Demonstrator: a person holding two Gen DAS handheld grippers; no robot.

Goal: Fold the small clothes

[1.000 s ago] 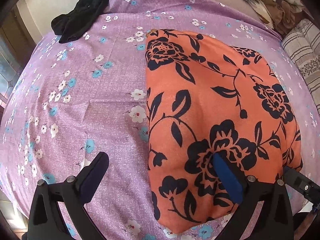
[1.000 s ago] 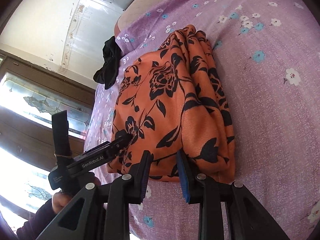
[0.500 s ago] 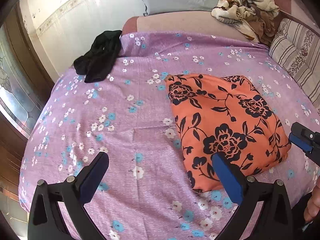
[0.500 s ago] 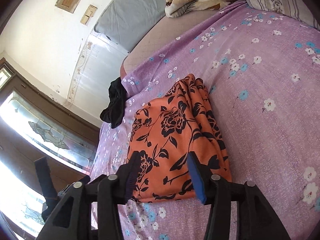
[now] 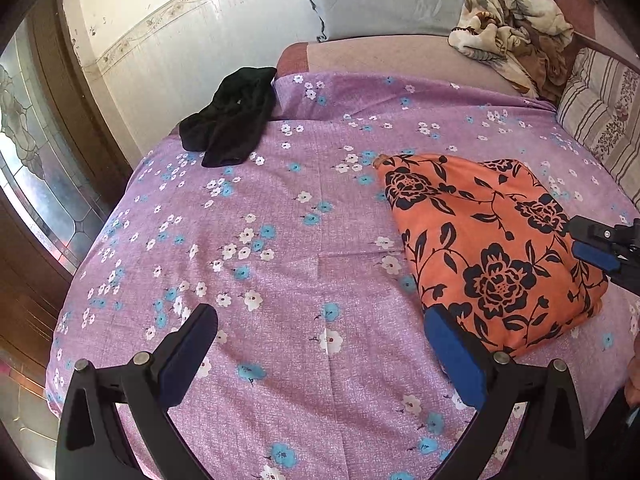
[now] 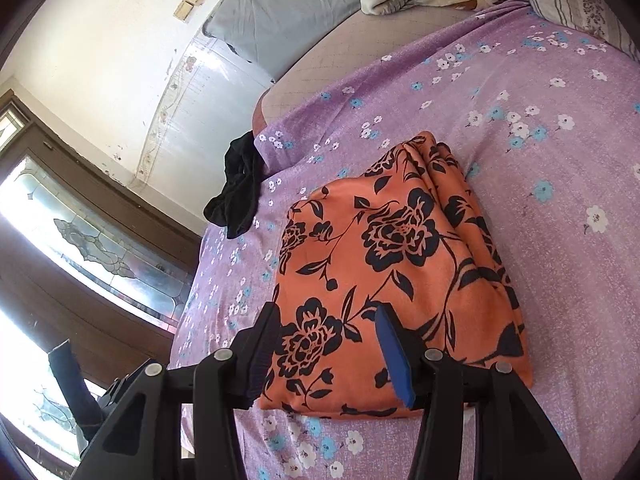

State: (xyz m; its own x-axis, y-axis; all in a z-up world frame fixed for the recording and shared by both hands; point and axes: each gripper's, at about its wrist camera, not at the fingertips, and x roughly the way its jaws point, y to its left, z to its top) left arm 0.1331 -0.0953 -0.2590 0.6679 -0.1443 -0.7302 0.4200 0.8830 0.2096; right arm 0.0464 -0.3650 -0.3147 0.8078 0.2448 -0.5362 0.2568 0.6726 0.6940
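While nothing is gripped at this moment, the scene can be read from the left edge rightward; a crumpled black garment (image 5: 230, 118) is seen lying near the far left corner of the purple flower-printed bedsheet (image 5: 280, 248), well apart from both tools; the left gripper (image 5: 320, 346) is held above bare sheet with its jaws spread wide and nothing between them; just to the right of it, the folded orange cloth with black rose print (image 5: 488, 248) is laid flat as a neat packet on the sheet, its near corner lying beside the left gripper's blue right finger, outside the gap; further right, the right gripper (image 6: 326, 346) is seen with its jaws parted and empty, and the near end of the packet is framed between them from that camera, though contact cannot be confirmed; at the far right a striped pillow (image 5: 600, 120) and a heaped beige blanket (image 5: 516, 28) are left at the head of the bed. The orange cloth is judged to be light, thin and limp, probably a little slippery, so that its layers could slide apart if lifted by one corner; a hold on the thick folded edge along its right side, through all layers, is judged safest.
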